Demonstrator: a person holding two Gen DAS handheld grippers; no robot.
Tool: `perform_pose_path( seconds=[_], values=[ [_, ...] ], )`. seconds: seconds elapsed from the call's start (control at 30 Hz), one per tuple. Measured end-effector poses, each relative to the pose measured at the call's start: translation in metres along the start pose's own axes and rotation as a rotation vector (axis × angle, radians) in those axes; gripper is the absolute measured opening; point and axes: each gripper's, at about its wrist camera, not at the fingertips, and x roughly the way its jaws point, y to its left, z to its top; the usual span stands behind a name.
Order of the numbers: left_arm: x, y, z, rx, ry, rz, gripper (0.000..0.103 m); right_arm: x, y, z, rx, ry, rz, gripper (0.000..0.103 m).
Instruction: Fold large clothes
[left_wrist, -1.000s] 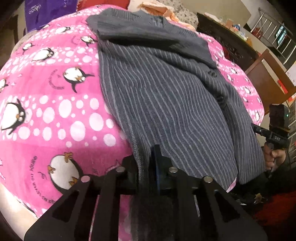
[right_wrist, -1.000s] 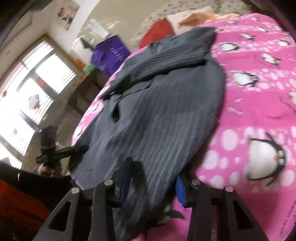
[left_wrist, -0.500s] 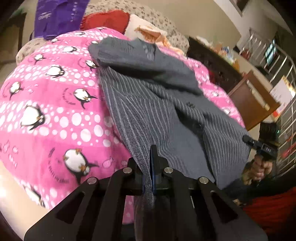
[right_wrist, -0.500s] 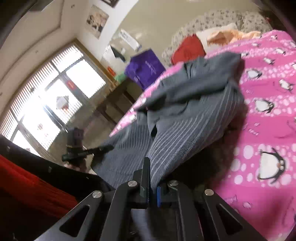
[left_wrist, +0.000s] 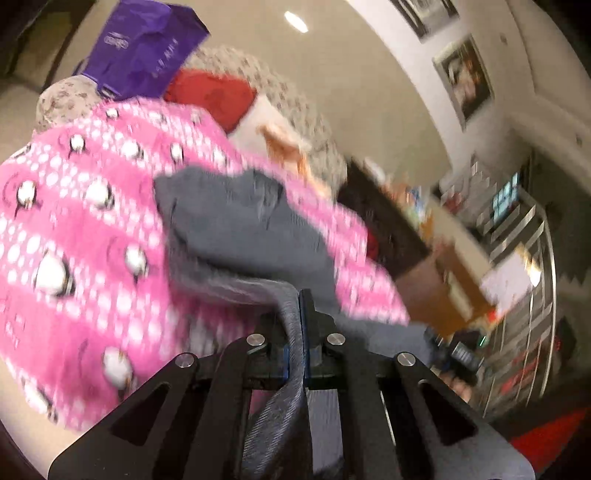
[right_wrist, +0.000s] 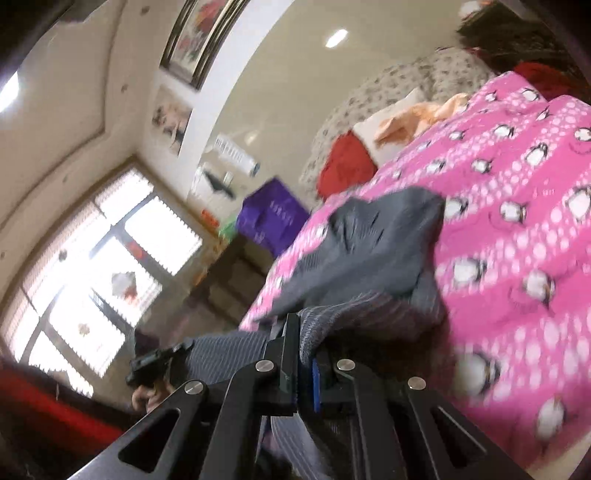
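Grey striped garment (left_wrist: 236, 236) draped mid-frame over the pink penguin blanket (left_wrist: 74, 258) on the bed, near hem raised. Left gripper (left_wrist: 300, 332) and right gripper (right_wrist: 299, 354), fingers clamped on that hem at two corners. Best carried level and taut toward the collar at frame centre, edges matched before release.

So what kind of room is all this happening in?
Most likely a home bedroom or living room. A pink fleece blanket printed with penguins covers a bed or sofa with a red cushion at its head, framed pictures hang on the wall, and a large bright window lights the side.
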Motion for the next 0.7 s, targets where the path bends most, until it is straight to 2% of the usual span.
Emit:
perform_pose_path(
  seconds=[0.1, 0.17, 0.23, 0.33, 0.37, 0.43, 0.5, 0.6, 0.7],
  values=[
    [0.018, 0.002, 0.042, -0.032, -0.074, 0.006, 0.003, 0.033, -0.020, 0.043, 0.043, -0.032, -0.002, 0.004],
    [0.038, 0.003, 0.069, -0.004, -0.101, 0.060, 0.003, 0.058, -0.035, 0.067, 0.070, -0.027, -0.006, 0.004],
    [0.067, 0.012, 0.099, 0.005, -0.117, 0.130, 0.003, 0.089, -0.053, 0.092, 0.106, -0.022, -0.030, 0.004],
    [0.114, 0.035, 0.131, 0.007, -0.103, 0.255, 0.003, 0.136, -0.082, 0.119, 0.131, 0.025, -0.132, 0.004],
    [0.137, 0.047, 0.142, 0.026, -0.073, 0.313, 0.003, 0.151, -0.092, 0.124, 0.138, 0.045, -0.175, 0.004],
    [0.169, 0.068, 0.150, 0.058, -0.044, 0.434, 0.003, 0.178, -0.111, 0.130, 0.127, 0.082, -0.268, 0.004],
    [0.199, 0.097, 0.150, 0.048, 0.014, 0.505, 0.003, 0.198, -0.128, 0.130, 0.124, 0.106, -0.350, 0.004],
    [0.227, 0.131, 0.147, 0.038, 0.054, 0.629, 0.003, 0.222, -0.146, 0.126, 0.083, 0.138, -0.446, 0.004],
    [0.244, 0.156, 0.139, 0.003, 0.088, 0.689, 0.004, 0.244, -0.158, 0.117, 0.038, 0.180, -0.501, 0.004]
  ],
)
